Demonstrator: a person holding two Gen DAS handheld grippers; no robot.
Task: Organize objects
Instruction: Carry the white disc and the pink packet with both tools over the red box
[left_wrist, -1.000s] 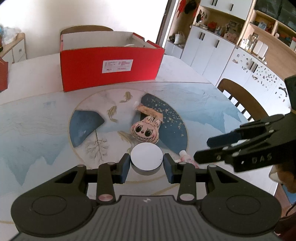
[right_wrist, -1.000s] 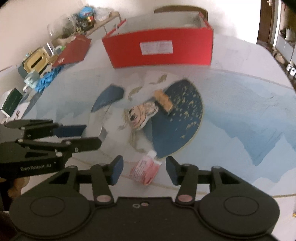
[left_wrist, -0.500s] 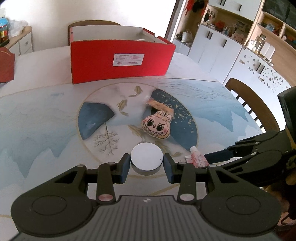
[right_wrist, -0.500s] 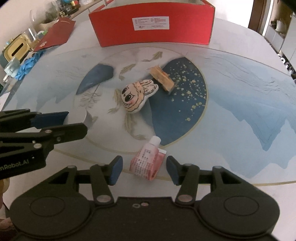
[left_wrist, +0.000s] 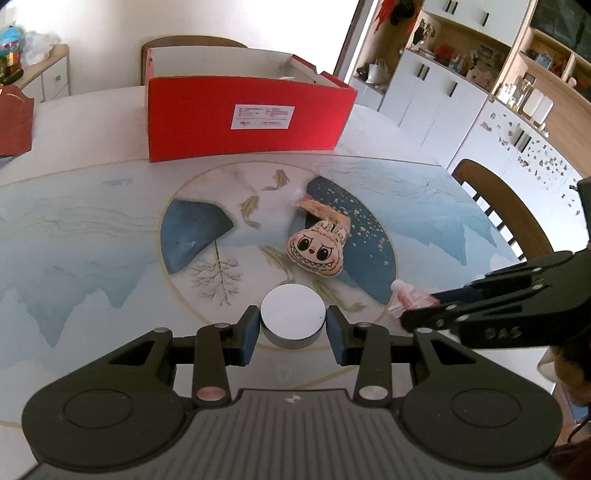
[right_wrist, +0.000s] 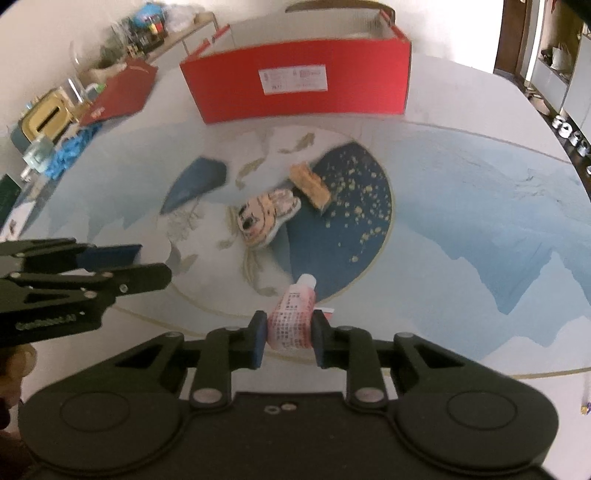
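tongs (left_wrist: 293, 328) level gripping tin (left_wrist: 293, 314), low

Left gripper (left_wrist: 293, 328) was low over the table, fingers closed against a round tin (left_wrist: 293, 319). Right gripper (right_wrist: 289, 338) beside it clamped a pink tube (right_wrist: 293, 319).

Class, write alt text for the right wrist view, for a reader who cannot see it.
The right gripper is closed on a small pink tube just above a blue-and-white patterned table. Beyond it lie a cartoon-face plush and a tan block, with an open red box at the far side. The left gripper reaches in from the left.
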